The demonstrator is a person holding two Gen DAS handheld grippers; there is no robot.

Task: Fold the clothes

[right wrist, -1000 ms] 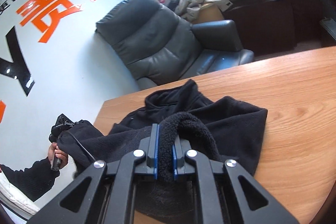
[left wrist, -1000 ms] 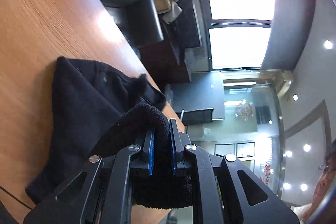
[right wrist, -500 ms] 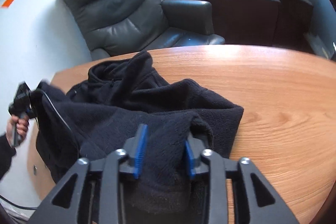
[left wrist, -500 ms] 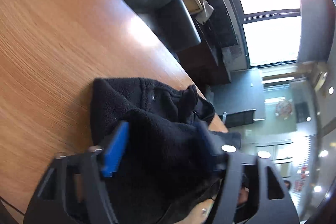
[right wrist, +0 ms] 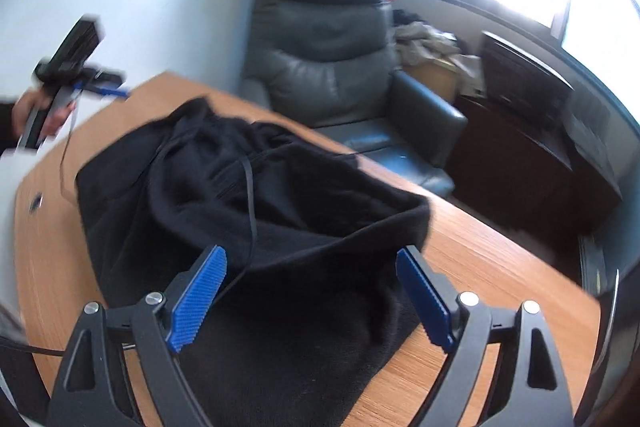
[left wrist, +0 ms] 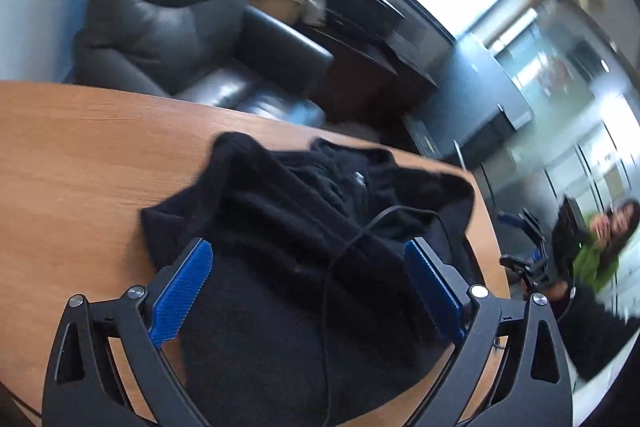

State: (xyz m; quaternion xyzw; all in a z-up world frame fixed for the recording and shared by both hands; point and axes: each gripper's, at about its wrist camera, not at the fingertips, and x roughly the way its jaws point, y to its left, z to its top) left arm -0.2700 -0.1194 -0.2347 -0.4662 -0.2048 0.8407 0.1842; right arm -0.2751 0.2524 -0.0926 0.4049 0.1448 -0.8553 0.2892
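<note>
A black fleece garment [left wrist: 304, 227] lies bunched on the wooden table [left wrist: 80, 155], and the right wrist view shows the fleece garment [right wrist: 248, 211] from the other side. My left gripper [left wrist: 308, 259] hovers over it with jaws wide and still opening, its blue pads clear of the cloth. My right gripper [right wrist: 312, 267] hangs above the near edge of the fleece, jaws also opening, nothing pressed between them. A thin black cable [right wrist: 250, 203] trails across the cloth. In the right wrist view the left gripper [right wrist: 68, 75] shows at far left, held in a hand.
A dark leather armchair [right wrist: 328, 59] stands behind the table. Dark cabinets [right wrist: 528, 131] and a pile of light cloth [right wrist: 424, 39] sit by the window. The table's far edge [left wrist: 484, 211] runs close to the fleece. A person in green [left wrist: 596, 251] is at the right.
Both grippers were shut on folds of the fleece and have let go, opening wide. Both have pulled back, lifted slightly and rolled, so the room stands more upright. The fleece has dropped onto the table.
</note>
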